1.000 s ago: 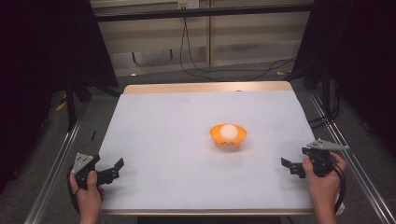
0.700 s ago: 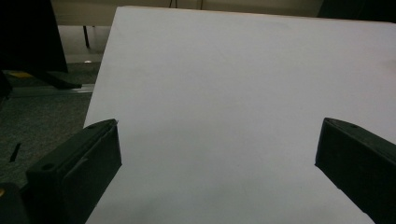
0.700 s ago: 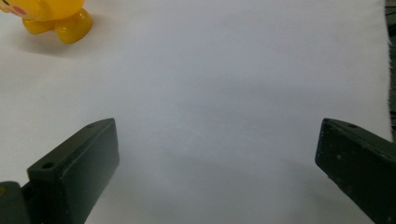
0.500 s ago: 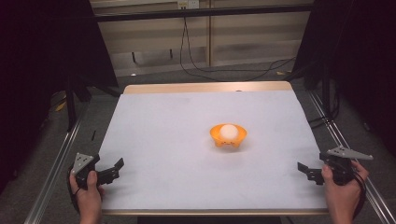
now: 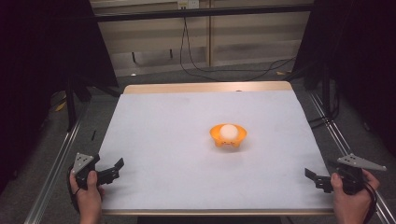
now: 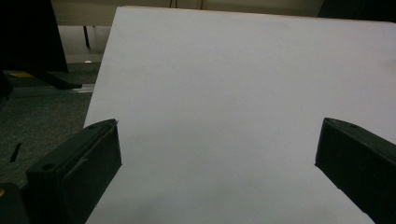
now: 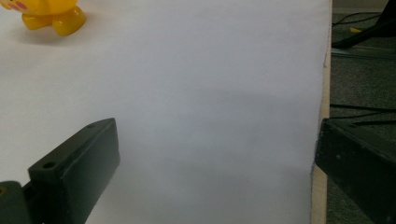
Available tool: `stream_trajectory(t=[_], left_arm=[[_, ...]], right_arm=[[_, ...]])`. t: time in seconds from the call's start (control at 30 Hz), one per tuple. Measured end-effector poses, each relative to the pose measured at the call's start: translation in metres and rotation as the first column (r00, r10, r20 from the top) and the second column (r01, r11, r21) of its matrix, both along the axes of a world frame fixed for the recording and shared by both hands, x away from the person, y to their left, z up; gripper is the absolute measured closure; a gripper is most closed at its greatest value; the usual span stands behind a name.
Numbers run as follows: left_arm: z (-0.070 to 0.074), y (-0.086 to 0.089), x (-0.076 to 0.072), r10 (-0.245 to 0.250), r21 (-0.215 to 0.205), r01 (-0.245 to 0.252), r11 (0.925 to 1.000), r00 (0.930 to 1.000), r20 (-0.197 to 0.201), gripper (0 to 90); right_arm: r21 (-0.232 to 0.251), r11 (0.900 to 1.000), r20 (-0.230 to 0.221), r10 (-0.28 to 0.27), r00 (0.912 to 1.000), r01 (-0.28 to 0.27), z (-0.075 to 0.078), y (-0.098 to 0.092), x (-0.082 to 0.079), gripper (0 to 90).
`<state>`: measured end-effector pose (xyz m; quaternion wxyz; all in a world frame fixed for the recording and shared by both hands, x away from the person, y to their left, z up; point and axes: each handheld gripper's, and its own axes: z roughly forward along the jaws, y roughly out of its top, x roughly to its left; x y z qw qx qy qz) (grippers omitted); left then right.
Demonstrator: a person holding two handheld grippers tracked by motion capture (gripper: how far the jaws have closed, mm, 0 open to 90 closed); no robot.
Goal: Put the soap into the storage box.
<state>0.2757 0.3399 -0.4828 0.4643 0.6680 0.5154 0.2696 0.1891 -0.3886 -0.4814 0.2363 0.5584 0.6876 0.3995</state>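
An orange footed cup (image 5: pixel 228 138) holding a white ball (image 5: pixel 228 131) stands on the white-covered table (image 5: pixel 187 121), a little right of centre. Its yellow-orange feet (image 7: pixel 46 15) appear at the top left of the right gripper view. My left gripper (image 5: pixel 115 169) sits open at the table's near left corner, with only the white sheet between its jaws (image 6: pixel 219 135). My right gripper (image 5: pixel 314 177) is open at the near right corner, straddling the table's right edge (image 7: pixel 215 130). Both are held in a person's hands and are far from the cup.
A bare wooden strip (image 5: pixel 205 87) shows at the table's far edge. Metal rails (image 5: pixel 56 163) run along the floor on both sides. Cables (image 5: pixel 224 70) lie on the floor behind the table, and dark stands (image 5: pixel 70 93) rise at the left and right.
My right gripper has drawn back to the right and toward the near edge, away from the cup. The left gripper and the cup have stayed in place.
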Motion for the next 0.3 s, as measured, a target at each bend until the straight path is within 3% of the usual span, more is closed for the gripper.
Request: stream_trajectory(t=[0.3], left_arm=[[-0.0002, -0.0007, 0.0007, 0.001, -0.009, -0.001, 1.0000, 1.0000, -0.008, 0.1]], right_arm=[[0.004, 1.000, 0.007, -0.020, 0.9998, 0.020, 0.0021, 0.0026, -0.0036, 0.0]])
